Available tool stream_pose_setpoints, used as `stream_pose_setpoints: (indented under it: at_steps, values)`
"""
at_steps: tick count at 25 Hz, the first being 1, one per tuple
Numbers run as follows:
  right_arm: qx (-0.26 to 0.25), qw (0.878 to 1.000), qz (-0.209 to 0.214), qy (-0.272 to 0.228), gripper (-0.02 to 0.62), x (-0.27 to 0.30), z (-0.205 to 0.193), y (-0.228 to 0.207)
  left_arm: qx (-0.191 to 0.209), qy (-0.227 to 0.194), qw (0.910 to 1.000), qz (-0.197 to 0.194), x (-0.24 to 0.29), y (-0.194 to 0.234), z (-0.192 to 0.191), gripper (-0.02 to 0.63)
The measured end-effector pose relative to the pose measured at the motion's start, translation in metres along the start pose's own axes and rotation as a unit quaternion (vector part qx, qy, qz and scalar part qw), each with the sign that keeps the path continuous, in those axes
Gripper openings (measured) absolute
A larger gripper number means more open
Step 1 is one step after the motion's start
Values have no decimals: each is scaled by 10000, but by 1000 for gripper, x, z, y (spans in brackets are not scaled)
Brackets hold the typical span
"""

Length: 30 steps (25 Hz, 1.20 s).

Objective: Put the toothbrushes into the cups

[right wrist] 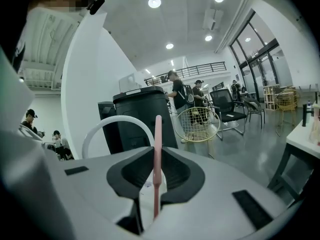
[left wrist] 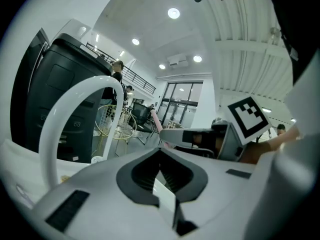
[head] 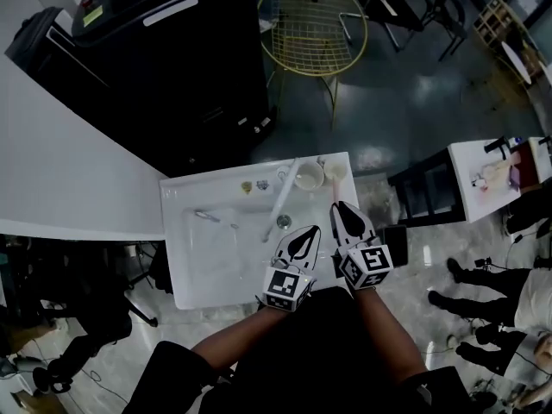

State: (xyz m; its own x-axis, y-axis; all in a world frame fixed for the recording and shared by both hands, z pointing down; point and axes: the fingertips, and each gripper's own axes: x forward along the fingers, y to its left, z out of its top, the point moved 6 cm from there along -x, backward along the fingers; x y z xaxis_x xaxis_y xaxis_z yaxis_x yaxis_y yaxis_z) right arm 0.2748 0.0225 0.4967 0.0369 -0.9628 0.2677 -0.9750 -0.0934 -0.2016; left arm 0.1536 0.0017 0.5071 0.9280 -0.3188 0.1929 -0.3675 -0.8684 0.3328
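Observation:
A pink toothbrush (head: 335, 198) stands upright in my right gripper (head: 341, 209), which is shut on its handle (right wrist: 157, 154). The brush is just short of two cups at the back of the white sink counter (head: 177, 192): a white cup (head: 309, 176) and a beige cup (head: 335, 172). My left gripper (head: 301, 235) hovers beside the right one over the counter's front right part. Its jaws are shut (left wrist: 161, 153) with nothing visible between them. In the left gripper view the pink toothbrush (left wrist: 155, 120) shows beyond the jaws.
A white arched faucet (head: 283, 198) reaches over the basin, left of the cups. Small items (head: 247, 187) lie on the back rim. Behind the counter stand a black machine (head: 172, 59) and a yellow wire chair (head: 312, 28). A white table (head: 500, 175) is at right.

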Motion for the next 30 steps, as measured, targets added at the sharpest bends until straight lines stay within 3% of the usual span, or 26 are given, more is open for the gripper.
stream_pose_setpoints:
  at_steps: [8,15,30]
  values:
    - [259,9985,401,-274,60,43,13,-13,-298,-143,9994,94,20,13,-14,12]
    - [45,9973,724,-151,60,78,6,-37,-277,-147,9976,617,43,22,-22,12]
    - [460,9891,1394,120,60,171,-30,-68,-577,-201,9870,1490,84,39,-24,13]
